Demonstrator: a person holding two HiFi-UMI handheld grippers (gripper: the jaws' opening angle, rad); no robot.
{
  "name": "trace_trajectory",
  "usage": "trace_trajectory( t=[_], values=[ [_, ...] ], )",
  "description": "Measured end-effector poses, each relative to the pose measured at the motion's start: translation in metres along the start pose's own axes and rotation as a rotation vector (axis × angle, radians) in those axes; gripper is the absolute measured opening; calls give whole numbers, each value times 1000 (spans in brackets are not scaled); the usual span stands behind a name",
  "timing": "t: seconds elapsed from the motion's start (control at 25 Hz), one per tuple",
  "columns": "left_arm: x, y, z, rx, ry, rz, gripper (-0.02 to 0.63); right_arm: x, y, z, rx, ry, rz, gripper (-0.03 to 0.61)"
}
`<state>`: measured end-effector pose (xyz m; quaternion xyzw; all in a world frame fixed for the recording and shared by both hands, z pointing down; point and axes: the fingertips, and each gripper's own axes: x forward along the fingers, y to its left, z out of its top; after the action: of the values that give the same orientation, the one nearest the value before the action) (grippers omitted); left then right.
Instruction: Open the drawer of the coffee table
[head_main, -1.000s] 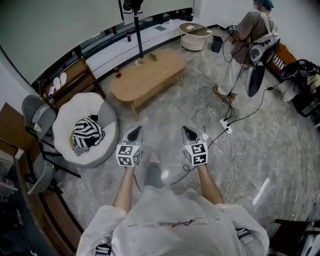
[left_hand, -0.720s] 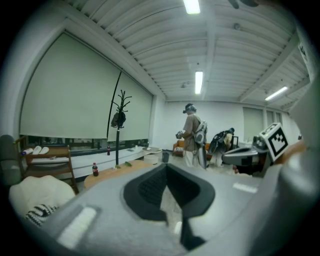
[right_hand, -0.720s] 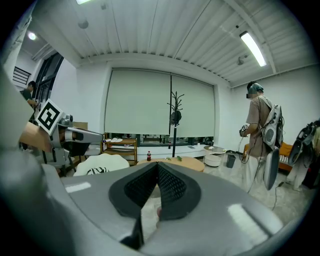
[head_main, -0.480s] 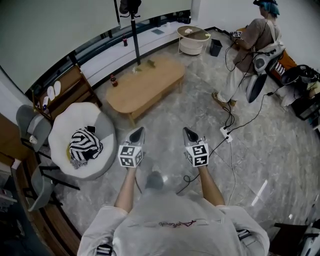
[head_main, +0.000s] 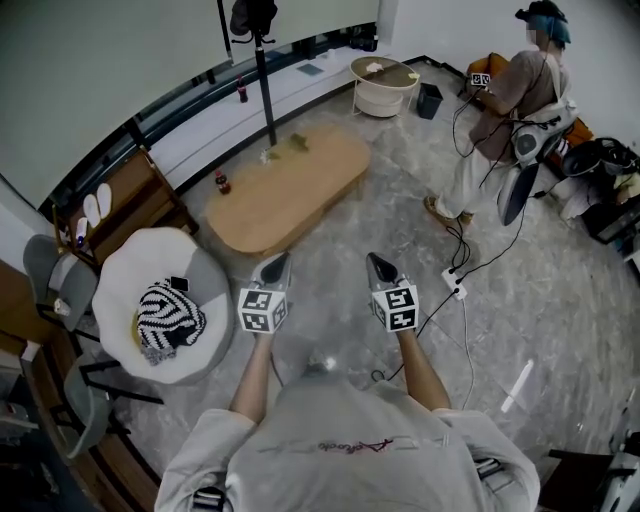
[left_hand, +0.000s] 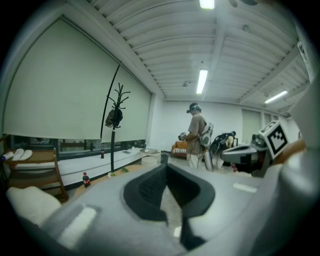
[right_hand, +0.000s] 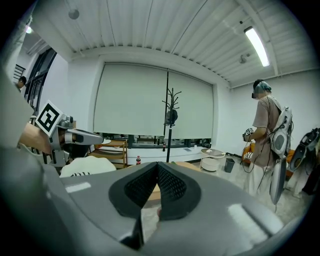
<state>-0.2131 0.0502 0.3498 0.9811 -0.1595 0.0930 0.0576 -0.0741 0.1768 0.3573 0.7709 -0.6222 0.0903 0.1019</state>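
Observation:
The oval wooden coffee table stands on the marble floor ahead of me, its near end just beyond my left gripper. No drawer front shows from here. My left gripper and right gripper are held side by side above the floor, both pointing at the table. Each is shut with nothing in it. In the left gripper view the shut left gripper covers most of the table. In the right gripper view a strip of table shows past the shut right gripper.
A round white armchair with a striped cushion sits to the left. A coat stand rises behind the table, with a cola bottle on the floor nearby. A person stands at right; a power strip and its cables lie on the floor.
Both grippers have advanced together toward the coffee table, which now lies closer in front of them. Both have stayed shut. The person at right has shifted slightly.

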Motion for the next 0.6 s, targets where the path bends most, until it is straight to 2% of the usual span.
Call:
trace_trajectory(
  t=[0.32, 0.6],
  values=[
    [67, 64, 29, 7, -14, -18, 0, 86, -25, 31, -5, -7, -15, 5],
    [101, 105, 36, 12, -17, -19, 0, 138, -34, 42, -9, -13, -18, 5]
  ],
)
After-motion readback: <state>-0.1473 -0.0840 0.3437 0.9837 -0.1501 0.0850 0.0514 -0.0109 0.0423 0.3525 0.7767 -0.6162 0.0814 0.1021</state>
